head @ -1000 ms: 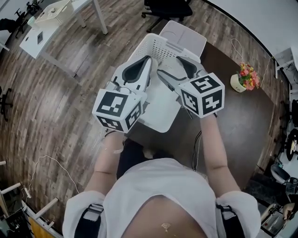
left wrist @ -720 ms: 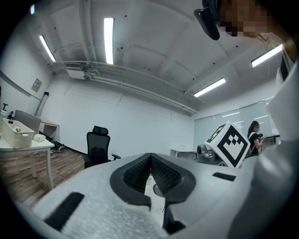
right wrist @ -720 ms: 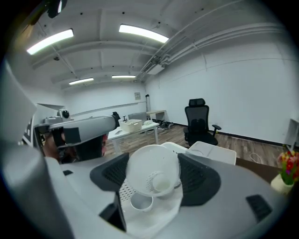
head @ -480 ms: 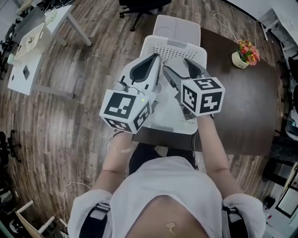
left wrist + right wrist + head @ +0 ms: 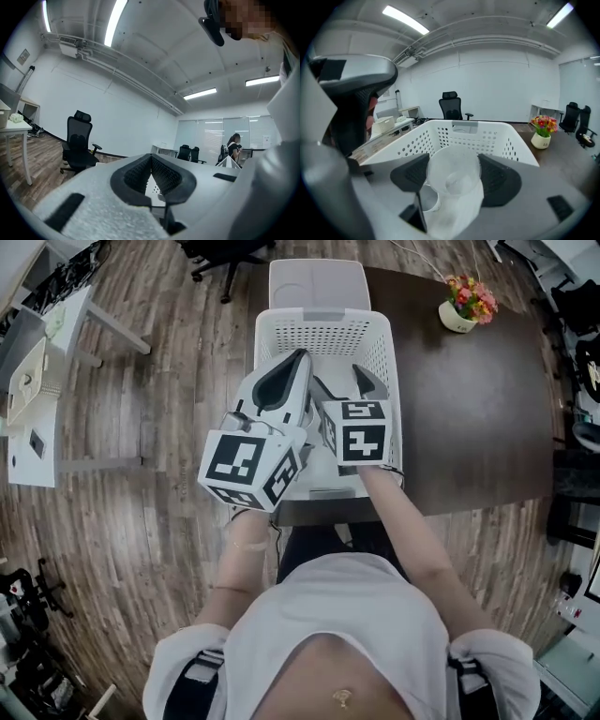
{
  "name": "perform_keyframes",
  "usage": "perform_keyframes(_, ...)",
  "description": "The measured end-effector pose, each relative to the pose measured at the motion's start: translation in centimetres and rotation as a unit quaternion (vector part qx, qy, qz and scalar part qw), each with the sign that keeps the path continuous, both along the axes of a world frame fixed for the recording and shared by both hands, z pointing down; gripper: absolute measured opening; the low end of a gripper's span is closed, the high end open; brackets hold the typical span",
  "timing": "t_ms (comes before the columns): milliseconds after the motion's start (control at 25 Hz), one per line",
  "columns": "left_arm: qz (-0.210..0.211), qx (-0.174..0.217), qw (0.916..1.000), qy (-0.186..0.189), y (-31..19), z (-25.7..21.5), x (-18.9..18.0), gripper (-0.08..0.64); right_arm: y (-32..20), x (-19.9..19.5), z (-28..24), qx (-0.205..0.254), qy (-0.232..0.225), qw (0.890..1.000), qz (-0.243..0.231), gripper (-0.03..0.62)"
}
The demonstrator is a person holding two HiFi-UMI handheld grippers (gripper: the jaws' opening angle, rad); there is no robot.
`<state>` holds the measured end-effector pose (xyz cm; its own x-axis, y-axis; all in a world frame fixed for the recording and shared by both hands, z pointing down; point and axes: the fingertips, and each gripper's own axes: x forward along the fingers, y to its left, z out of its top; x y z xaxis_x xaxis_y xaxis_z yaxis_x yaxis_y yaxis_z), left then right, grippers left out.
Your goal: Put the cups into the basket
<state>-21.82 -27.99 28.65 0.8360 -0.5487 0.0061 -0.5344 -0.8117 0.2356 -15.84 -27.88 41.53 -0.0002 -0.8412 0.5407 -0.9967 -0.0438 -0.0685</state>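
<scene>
The basket [image 5: 323, 324], white and perforated, stands on the dark counter [image 5: 469, 409]. Both claws hang over its near end. The left claw [image 5: 151, 161] has its jaws closed tip to tip, with nothing between them. The right claw [image 5: 453, 174] clamps a translucent cup [image 5: 457, 190] between its pads, above the basket.

Light: bright, even, from ceiling strips [image 5: 115, 21]
Shadows: faint, soft-edged
Glare: mild sheen on dark table [image 5: 469, 399]
Distortion: heavy fisheye bend, black corners in gripper views
Focus: clear cup [image 5: 454, 187] hazy up close
</scene>
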Motion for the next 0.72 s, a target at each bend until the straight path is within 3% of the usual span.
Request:
perform_keyframes(440,-0.008,0.005,1.0000,0.002,-1.7,0.7,1.0,0.011,-0.7,2.3,5.3,-0.024,-0.025,0.997,0.061,0.333)
perform_keyframes(720,-0.022,0.004,0.9997,0.004,-2.3,0.6,0.0,0.011,-1.9,3.0,8.8,-0.013,0.012,0.998,0.067,0.333)
